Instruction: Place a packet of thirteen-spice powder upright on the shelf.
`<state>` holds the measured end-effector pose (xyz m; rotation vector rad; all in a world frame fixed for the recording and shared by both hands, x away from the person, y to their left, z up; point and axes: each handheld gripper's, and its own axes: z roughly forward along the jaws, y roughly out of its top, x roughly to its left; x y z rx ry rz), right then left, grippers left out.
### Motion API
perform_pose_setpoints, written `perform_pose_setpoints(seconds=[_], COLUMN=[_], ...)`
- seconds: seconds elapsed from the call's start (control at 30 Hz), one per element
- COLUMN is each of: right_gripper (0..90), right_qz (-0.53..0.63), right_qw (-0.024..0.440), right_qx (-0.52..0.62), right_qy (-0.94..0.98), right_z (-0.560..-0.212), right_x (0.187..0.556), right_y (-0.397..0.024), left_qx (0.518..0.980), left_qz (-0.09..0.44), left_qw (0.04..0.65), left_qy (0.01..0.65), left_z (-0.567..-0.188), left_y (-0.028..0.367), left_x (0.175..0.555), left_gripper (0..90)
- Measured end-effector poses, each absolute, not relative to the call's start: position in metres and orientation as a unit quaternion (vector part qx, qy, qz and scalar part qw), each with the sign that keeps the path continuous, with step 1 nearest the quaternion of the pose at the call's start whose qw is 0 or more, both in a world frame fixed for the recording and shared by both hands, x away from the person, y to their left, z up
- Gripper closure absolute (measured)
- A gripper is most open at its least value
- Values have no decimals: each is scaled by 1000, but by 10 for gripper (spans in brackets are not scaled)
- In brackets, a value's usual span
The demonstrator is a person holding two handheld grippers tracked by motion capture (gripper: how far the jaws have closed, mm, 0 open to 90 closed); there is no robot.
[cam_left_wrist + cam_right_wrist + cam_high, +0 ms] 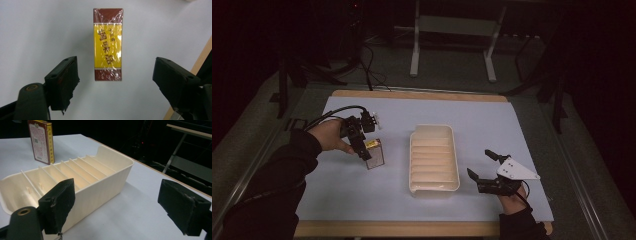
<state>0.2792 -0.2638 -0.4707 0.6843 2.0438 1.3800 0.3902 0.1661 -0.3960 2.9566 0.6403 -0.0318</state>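
One box waits to be picked up; nothing is in the tray yet.

One shrink-wrapped box (108, 44) with a yellow label and brown ends stands upright on the pale surface (362, 200), left of the cream ribbed tray (434, 157) and apart from it. Left gripper (113, 77) hangs directly over the box, jaws spread on either side and not pressing it, so the grasp is not yet made. Every slot of the tray looks bare, so the likely placing is all still ahead. Right gripper (479, 165) rests at the tray's near right corner, jaws released wide, holding nothing.
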Motion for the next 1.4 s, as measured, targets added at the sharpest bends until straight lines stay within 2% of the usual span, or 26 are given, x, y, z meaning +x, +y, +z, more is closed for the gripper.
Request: perform_pose_setpoints(seconds=[0.07,0.37,0.63,0.67,0.73,0.9,1.07,1.4], right_gripper=[143,143,143,143,143,143,143,143], right_qz=[517,518,517,517,517,517,518,518], right_qw=[287,289,287,287,287,287,287,288], right_qx=[255,254,254,254,256,254,255,254], right_qy=[765,764,766,765,765,765,764,764], right_z=[-471,-470,-471,-471,-471,-471,-471,-470], right_x=[279,279,279,279,279,279,279,279], right_y=[-264,-264,-264,-264,-264,-264,-264,-264], left_qx=[978,979,979,979,979,980,981,982], left_qz=[-21,-27,-39,-44,-44,-40,-27,-33], left_qw=[51,30,29,27,24,6,7,9], left_qy=[203,202,200,200,200,196,194,183], left_z=[-398,-406,-412,-413,-413,-415,-412,-402], left_y=[165,161,156,155,154,150,150,149], left_x=[392,403,406,406,407,408,411,407], left_gripper=[226,441,505,555,559,649,672,674])
